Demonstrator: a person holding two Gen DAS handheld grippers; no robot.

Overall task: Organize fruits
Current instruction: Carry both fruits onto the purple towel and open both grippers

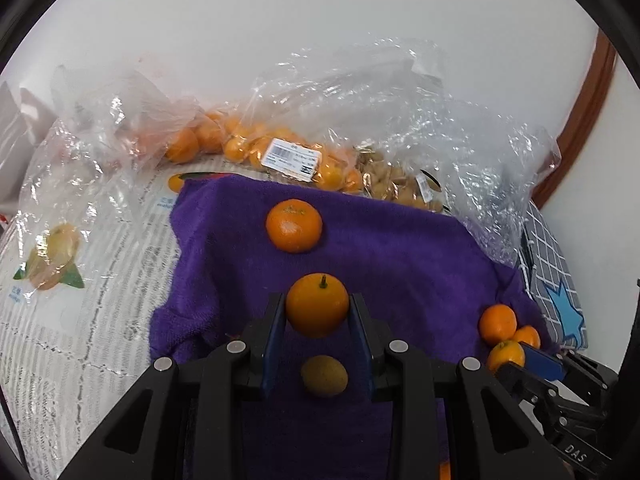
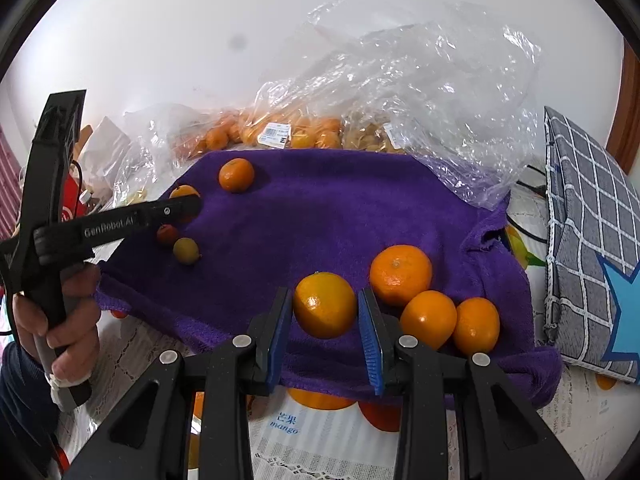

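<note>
A purple towel lies on the table with loose fruit on it. My left gripper is shut on an orange with a stem, held above the towel. Below it lies a small greenish-yellow fruit, and farther off a mandarin. My right gripper is shut on another orange. Right of it sits a group of three oranges at the towel's near right corner, also seen in the left wrist view.
Clear plastic bags of oranges and pale nuts lie along the wall behind the towel. A printed fruit tablecloth covers the table. A grey checked cushion stands at the right. The hand-held left gripper body is at the left.
</note>
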